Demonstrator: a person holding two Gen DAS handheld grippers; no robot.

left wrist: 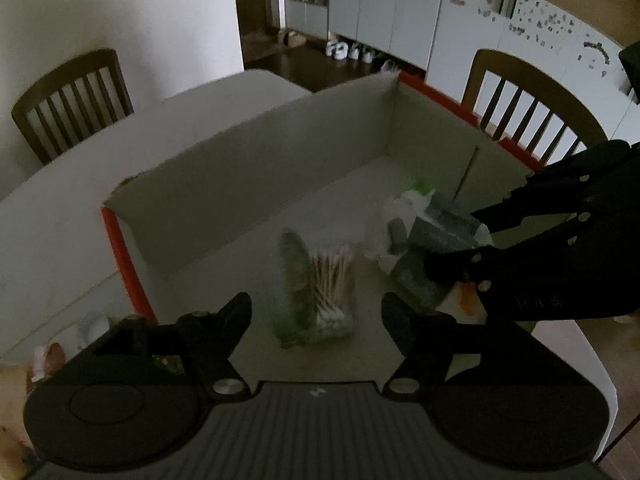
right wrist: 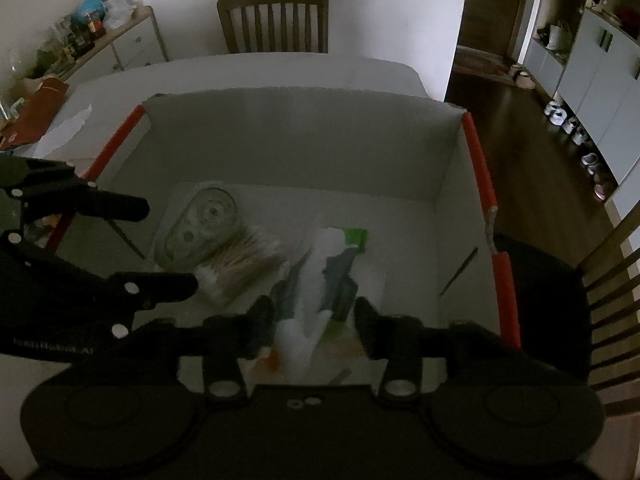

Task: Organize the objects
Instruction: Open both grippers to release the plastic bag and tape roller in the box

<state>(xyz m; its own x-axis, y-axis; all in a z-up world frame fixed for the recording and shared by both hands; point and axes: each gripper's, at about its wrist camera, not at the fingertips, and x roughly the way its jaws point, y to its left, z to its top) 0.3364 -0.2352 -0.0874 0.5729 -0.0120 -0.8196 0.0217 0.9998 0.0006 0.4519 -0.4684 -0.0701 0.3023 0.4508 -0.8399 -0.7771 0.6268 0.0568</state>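
Legible text: one item only. Right wrist view, faint white lettering on the side of the black left gripper body, at the frame's left edge; reads roughly "…Robot AI", first characters blurred. Packets in the white cardboard box: print unreadable.

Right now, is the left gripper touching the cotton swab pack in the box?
Apart. The left wrist view shows the left gripper open above the cotton swab pack, which lies on the box floor, fingertips well clear either side.
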